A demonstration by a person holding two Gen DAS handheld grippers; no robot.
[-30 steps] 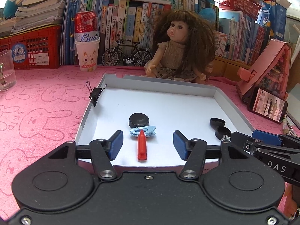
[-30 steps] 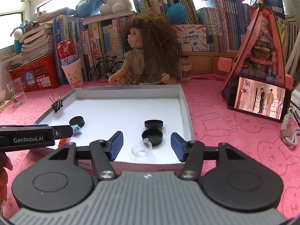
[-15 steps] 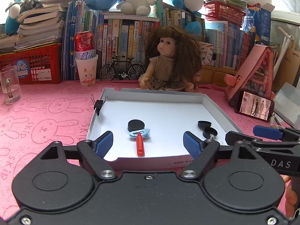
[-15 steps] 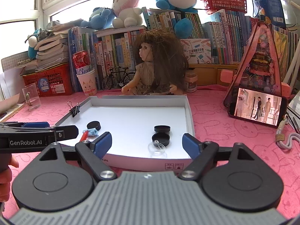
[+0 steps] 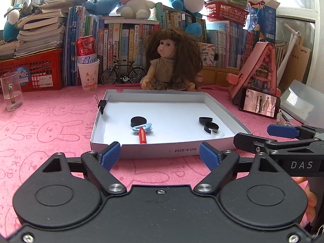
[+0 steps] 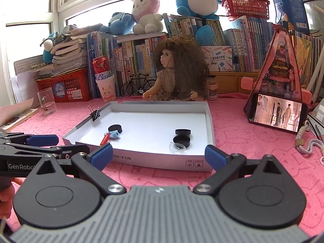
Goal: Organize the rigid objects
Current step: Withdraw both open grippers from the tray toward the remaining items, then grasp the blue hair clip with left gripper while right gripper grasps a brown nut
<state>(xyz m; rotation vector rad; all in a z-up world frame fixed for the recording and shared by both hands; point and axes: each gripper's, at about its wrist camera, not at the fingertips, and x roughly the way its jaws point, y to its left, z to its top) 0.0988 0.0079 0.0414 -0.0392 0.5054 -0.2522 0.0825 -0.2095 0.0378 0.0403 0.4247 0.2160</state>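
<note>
You are holding both the left claw (image 5: 160, 155) and right claw (image 6: 159, 155) wide apart and empty before the tray (image 5: 145, 150), where small, light, hard, likely slippery pieces are lying: red pen (image 5: 142, 136), best pinched mid-barrel, and black caps (image 5: 210, 126).

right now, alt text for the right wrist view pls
A white tray on a pink cloth holds black discs, a clear lid and a red pen. The open right gripper is empty before it.
</note>
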